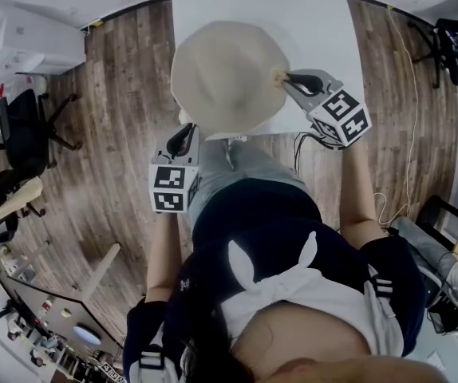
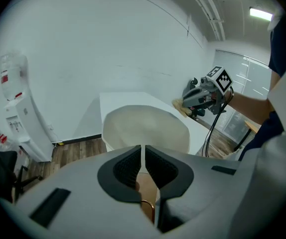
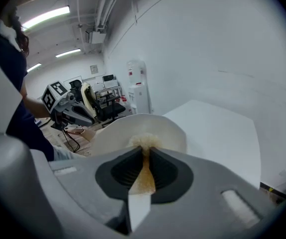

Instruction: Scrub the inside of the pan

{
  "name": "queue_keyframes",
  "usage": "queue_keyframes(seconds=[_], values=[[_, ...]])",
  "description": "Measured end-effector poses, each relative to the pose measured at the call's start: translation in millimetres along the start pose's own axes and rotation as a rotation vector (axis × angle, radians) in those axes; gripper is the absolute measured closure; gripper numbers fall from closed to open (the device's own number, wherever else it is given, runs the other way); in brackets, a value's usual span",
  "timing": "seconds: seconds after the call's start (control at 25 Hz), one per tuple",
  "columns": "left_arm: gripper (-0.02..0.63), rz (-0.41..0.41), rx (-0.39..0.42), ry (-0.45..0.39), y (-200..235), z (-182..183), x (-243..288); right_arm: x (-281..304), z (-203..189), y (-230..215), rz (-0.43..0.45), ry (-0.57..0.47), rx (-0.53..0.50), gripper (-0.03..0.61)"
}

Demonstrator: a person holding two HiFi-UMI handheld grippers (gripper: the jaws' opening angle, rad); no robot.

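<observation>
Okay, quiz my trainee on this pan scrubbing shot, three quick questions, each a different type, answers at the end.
1. Multiple choice: what does the right gripper clamp? A) a tan scrub pad B) a spoon C) nothing
2. True or false: the cream pan stands on a stove.
3. Fill in: the left gripper is shut on the pan's ____.
Key: 1 A. 2 False; it is at the white table. 3 handle.
</observation>
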State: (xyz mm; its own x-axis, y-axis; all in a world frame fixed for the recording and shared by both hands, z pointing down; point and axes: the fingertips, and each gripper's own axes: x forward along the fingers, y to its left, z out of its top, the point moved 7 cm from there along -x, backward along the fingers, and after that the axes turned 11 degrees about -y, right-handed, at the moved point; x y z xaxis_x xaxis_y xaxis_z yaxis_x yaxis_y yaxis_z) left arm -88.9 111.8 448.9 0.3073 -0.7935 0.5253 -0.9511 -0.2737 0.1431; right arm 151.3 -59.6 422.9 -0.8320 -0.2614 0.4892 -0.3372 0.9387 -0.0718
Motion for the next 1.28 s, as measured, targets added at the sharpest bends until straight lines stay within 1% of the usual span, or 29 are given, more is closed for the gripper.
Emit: queue_keyframes(seconds=[0.04,0.08,0.16,0.24,0.32,0.4,0.44,0.56,0.68,0.76,0.92,1.04,1.08,1.12,1.2,1.28], values=[[0.606,-0.006,0.004,0.002,0.8,-0.2,0.1,8.6,2.2,6.9,0.028,0.0,-0.004,0.541],[0.585,-0.012,0.005,0.006,1.3,0.0,0.2,16.8,3.9,14.1,0.055,0.004,-0.011,0.541],[0.524,-0.027,0.005,0.019,1.6,0.5,0.9,32.1,7.6,28.6,0.105,0.015,-0.03,0.541],[0.453,-0.058,0.023,0.044,2.5,0.5,1.3,46.8,13.0,41.3,0.149,0.022,-0.05,0.541],[0.383,-0.1,0.065,0.091,2.7,-1.7,2.2,59.9,19.5,51.4,0.188,0.018,-0.066,0.541],[0.3,-0.14,0.118,0.157,2.8,-9.6,4.3,71.0,25.4,60.2,0.223,0.014,-0.081,0.541],[0.281,-0.154,0.135,0.192,3.4,-16.3,5.4,76.3,27.1,64.4,0.239,0.017,-0.089,0.541],[0.273,-0.186,0.149,0.274,5.4,-36.0,8.0,91.4,32.7,79.2,0.29,0.029,-0.096,0.541],[0.275,-0.201,0.165,0.317,8.8,-48.8,10.4,105.5,33.3,92.9,0.334,0.043,-0.093,0.541],[0.275,-0.196,0.172,0.328,12.9,-55.0,12.5,113.5,30.8,99.4,0.359,0.058,-0.09,0.541],[0.275,-0.189,0.163,0.313,21.8,-57.8,16.2,126.1,23.6,106.1,0.405,0.085,-0.082,0.54],[0.281,-0.203,0.158,0.309,27.1,-59.1,16.4,134.5,19.0,113.7,0.445,0.094,-0.085,0.538],[0.321,-0.208,0.157,0.308,28.4,-59.5,16.7,136.9,17.8,116.2,0.456,0.098,-0.086,0.538],[0.333,-0.214,0.157,0.306,29.2,-59.6,17.1,139.2,16.2,118.1,0.464,0.104,-0.086,0.538],[0.381,-0.224,0.151,0.307,30.5,-58.6,17.5,144.0,13.2,120.3,0.476,0.115,-0.084,0.538],[0.387,-0.232,0.146,0.312,33.1,-57.3,17.9,150.0,9.9,120.9,0.487,0.125,-0.087,0.537]])
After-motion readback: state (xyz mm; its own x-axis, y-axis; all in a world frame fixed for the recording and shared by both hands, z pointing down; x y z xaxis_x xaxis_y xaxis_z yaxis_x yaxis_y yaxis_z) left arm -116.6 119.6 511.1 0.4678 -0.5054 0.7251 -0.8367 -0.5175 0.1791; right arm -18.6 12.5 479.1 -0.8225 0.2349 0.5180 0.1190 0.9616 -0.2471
